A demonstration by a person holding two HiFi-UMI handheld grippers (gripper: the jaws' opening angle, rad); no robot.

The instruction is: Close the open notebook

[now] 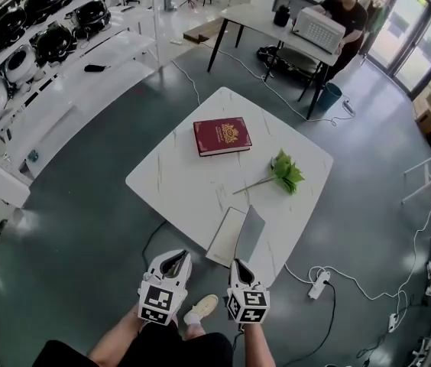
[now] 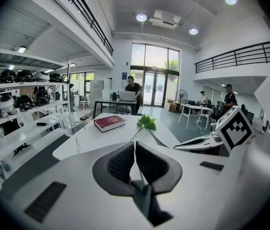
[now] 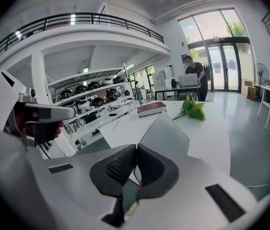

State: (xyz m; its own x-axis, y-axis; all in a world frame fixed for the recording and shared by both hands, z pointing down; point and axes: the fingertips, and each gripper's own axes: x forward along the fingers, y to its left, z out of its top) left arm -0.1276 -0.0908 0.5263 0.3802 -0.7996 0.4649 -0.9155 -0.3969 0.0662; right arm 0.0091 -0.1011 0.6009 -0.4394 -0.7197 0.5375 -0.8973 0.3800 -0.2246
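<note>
Item: notebook (image 1: 231,238), open, at near edge of white worktop (image 1: 177,182), just ahead of right tongs (image 1: 240,267).
Grey cover half-raised. Likely light, thin, flexible; best taken at cover's free edge.
Left tongs (image 1: 173,260) and right tongs: both clenched, empty.
Red book (image 1: 221,135): gold emblem, lettering unreadable.
Notebook: no legible writing.

White marbled table (image 1: 173,186) mid-frame, red book (image 1: 221,136) lying closed on its upper part, green leafy sprig (image 1: 285,172) at right, open notebook (image 1: 234,239) at lower edge
</note>
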